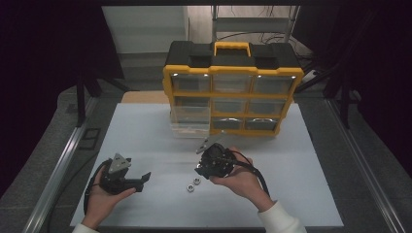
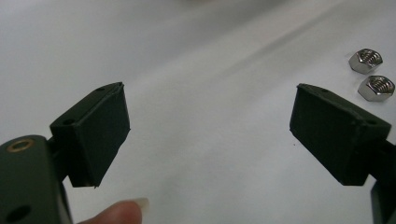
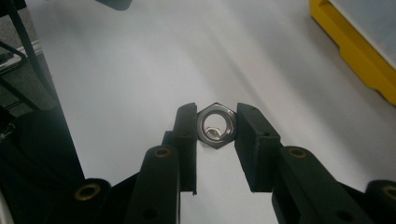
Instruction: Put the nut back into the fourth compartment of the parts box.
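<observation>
We have a hex nut (image 3: 215,126) pinched between the pads of the right gripper (image 3: 215,122), lifted clear of the white surface (image 1: 145,141) and hanging over its middle, a little toward the near edge. It is a small steel piece, stiff and hard, light enough that weight is no worry; the trouble we foresee is its smooth, shiny faces, which could slide or twist out of a loose pinch. The jaws press on two opposite flats, which we judge the right place to hold it: flats give the pads a broad seat, where corners would let it roll. Nothing about it is fragile, so a firm squeeze should do no harm.

Two more hex nuts (image 1: 192,185) lie side by side on the surface near its near edge, between our two hands. The left gripper (image 1: 141,178) rests low near the near left corner, its jaws spread wide with nothing between them. Toward the far edge stands a yellow and black drawer cabinet (image 1: 233,87), and one clear drawer (image 1: 190,124) is pulled out from its lower left, the likely home for the nut we carry.
</observation>
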Demonstrator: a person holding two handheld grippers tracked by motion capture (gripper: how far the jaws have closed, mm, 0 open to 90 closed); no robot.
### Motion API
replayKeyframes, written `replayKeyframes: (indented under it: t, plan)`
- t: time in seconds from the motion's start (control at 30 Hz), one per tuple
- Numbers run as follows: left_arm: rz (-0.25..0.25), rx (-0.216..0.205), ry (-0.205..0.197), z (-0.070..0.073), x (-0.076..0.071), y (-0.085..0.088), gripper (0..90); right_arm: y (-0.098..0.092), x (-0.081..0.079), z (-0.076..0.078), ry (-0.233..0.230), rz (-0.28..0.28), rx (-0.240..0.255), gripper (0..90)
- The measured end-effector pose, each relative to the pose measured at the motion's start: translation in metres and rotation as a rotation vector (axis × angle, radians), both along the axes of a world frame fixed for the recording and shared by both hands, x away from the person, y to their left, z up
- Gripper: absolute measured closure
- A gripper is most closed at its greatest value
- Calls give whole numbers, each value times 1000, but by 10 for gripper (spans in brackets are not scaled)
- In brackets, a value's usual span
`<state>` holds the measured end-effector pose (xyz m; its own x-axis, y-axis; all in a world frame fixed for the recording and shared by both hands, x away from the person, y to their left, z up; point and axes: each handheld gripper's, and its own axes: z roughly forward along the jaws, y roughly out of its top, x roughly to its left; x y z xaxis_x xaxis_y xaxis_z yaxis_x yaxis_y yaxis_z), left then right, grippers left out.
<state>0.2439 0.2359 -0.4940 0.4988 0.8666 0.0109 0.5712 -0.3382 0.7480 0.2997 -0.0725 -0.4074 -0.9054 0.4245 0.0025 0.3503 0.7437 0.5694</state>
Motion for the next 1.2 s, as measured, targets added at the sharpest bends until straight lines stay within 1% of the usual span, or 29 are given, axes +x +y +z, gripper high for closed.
replayKeyframes:
  t: [0.1,0.3,0.47,0.7,0.8,0.87,1.2]
  plan:
    - [4,0,1,0,0,0,128,-1,1,3,-6,-3,5,706]
    - [11,-4,0,0,0,1,128,-3,1,11,0,-6,26,706]
    - [3,0,2,0,0,0,128,-4,4,17,-5,-8,42,706]
    - [2,-1,1,0,0,0,128,-1,8,27,-8,-9,46,706]
    - [2,0,1,0,0,0,128,0,11,31,-7,-7,62,706]
    - [2,1,2,0,0,-1,128,1,13,34,-18,-12,57,706]
    - [1,2,2,0,1,0,128,7,29,50,-20,-26,78,706]
